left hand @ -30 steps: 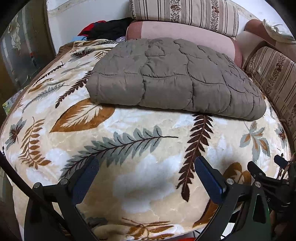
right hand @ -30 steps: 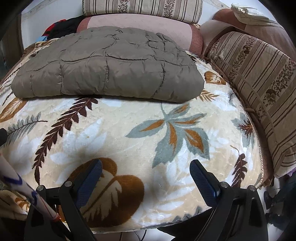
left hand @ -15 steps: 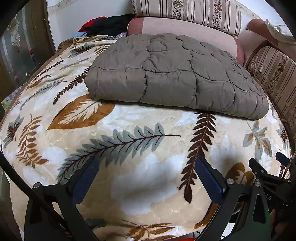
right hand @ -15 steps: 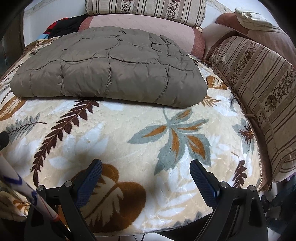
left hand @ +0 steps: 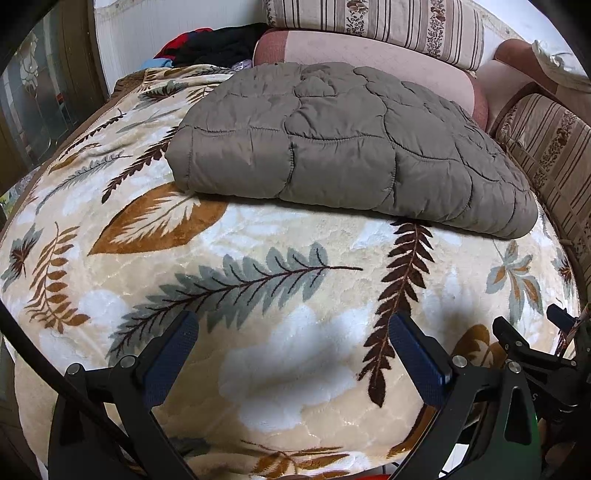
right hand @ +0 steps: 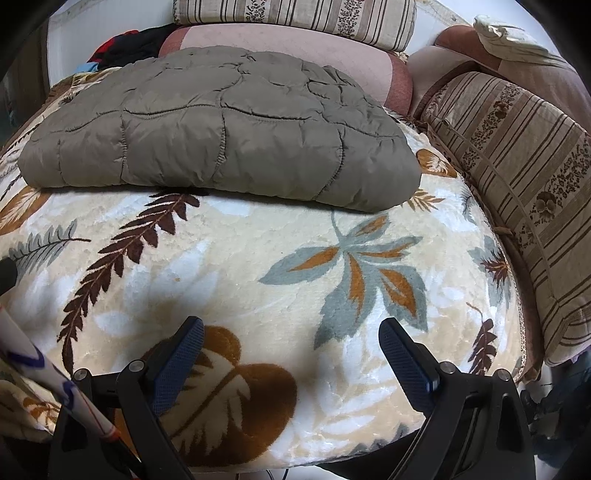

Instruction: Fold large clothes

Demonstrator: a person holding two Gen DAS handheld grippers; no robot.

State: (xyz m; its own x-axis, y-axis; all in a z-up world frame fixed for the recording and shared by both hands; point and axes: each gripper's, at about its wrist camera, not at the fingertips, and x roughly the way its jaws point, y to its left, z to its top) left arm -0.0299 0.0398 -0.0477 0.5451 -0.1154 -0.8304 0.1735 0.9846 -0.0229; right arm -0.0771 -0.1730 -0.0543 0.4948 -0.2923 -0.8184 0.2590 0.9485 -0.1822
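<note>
A grey-brown quilted garment (left hand: 343,147) lies folded into a thick rectangle on the leaf-patterned blanket (left hand: 258,295), towards the back. It also shows in the right wrist view (right hand: 221,129). My left gripper (left hand: 291,343) is open and empty, above the blanket's near part, well short of the garment. My right gripper (right hand: 291,347) is open and empty too, over the blanket (right hand: 258,266) in front of the garment's near edge.
Striped and pink cushions (left hand: 369,26) line the back, and a striped sofa arm (right hand: 517,166) runs along the right. A heap of dark and red clothes (left hand: 214,44) sits at the back left. The other gripper's black frame (left hand: 535,354) shows at the lower right.
Both grippers have moved forward towards the folded garment, which now looks larger and closer. The jaws stayed open and the garment has not moved.
</note>
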